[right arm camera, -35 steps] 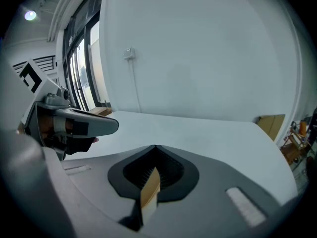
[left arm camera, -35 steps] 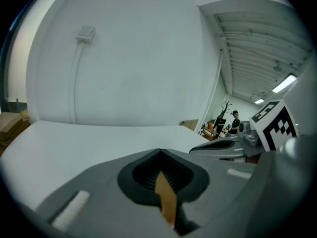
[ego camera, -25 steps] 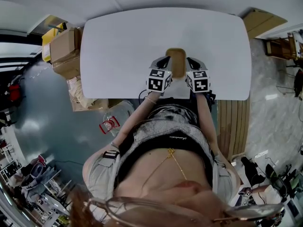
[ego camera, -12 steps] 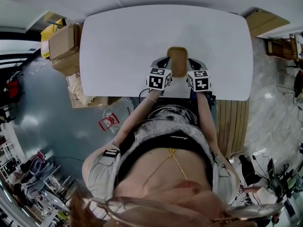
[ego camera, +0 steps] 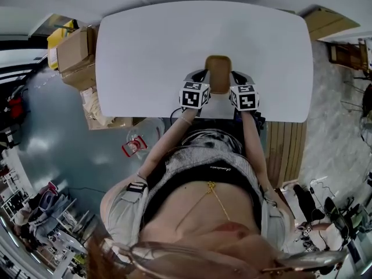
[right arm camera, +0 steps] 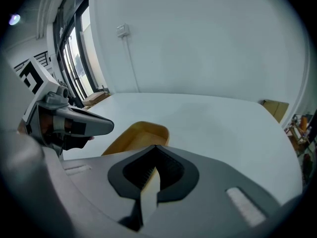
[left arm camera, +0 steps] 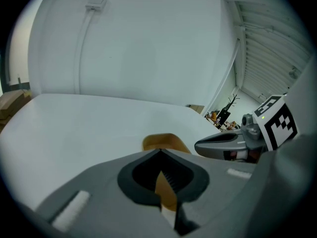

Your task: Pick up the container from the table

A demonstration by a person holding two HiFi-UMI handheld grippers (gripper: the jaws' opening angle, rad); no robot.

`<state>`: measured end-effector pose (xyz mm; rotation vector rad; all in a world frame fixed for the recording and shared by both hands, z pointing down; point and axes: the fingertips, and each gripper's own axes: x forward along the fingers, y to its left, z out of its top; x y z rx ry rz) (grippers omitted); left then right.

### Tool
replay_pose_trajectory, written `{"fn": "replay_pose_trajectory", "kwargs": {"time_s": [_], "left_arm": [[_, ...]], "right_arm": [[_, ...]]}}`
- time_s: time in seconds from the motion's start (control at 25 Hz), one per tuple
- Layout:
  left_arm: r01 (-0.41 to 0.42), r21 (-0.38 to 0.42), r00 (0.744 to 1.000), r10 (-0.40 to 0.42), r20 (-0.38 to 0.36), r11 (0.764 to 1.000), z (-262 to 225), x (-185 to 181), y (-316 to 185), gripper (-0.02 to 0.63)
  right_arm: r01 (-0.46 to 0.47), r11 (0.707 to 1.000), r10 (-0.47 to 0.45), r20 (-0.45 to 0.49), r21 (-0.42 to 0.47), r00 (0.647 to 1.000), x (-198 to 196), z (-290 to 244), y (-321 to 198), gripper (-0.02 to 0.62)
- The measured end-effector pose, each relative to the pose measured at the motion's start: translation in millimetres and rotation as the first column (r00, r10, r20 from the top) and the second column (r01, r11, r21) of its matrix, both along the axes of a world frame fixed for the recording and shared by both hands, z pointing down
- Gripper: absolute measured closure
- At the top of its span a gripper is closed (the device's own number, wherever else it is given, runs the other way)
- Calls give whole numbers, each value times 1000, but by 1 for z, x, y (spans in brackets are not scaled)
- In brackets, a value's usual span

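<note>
Seen from above, a white table (ego camera: 145, 51) fills the top half of the head view. A person stands at its near edge with a two-jaw tool in each hand. Both tools point away from the person and slant down toward the tabletop.

A small tan container (ego camera: 218, 73) with rounded corners and an open top sits directly between the two tools, over the near part of the table. I cannot tell whether its base touches the tabletop.

The left gripper (left arm camera: 159, 153) is pressed together on the container's left rim. A thin strip of tan wall runs between its ribbed black pads, and the rest of the container shows just past the jaw tips.

The right gripper (right arm camera: 154, 148) pinches the opposite rim the same way. A pale strip of wall is caught between its pads, and the open container lies ahead and to the left of its tips. Each gripper view shows the other tool just across the container.

Each tool carries a marker cube: the left cube (ego camera: 195, 95) and the right cube (ego camera: 244, 97). Their faces are printed with black-and-white square patterns rather than letters. A line of script on the person's dark waistband (ego camera: 218, 169) is too small to read.

Well off to the left of the left tool, beyond the table's edge, cardboard boxes (ego camera: 75, 54) stand on the floor. Far ahead of the jaws, a small box (left arm camera: 95, 2) is mounted high on the white wall, with a cable running down from it.
</note>
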<state>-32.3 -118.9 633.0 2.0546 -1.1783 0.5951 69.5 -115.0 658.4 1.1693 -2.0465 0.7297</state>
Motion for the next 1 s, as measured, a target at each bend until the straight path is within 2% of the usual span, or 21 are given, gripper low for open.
{"fn": "replay_pose_trajectory", "kwargs": {"time_s": [0.6, 1.0], "left_arm": [[31, -63, 999, -30, 23, 998, 23, -11, 1, 606], [42, -78, 999, -40, 28, 996, 29, -14, 1, 606]], "right_arm": [[0, 999, -1, -9, -54, 1000, 3, 20, -2, 569], [1, 999, -2, -9, -53, 1000, 3, 20, -6, 569]]}}
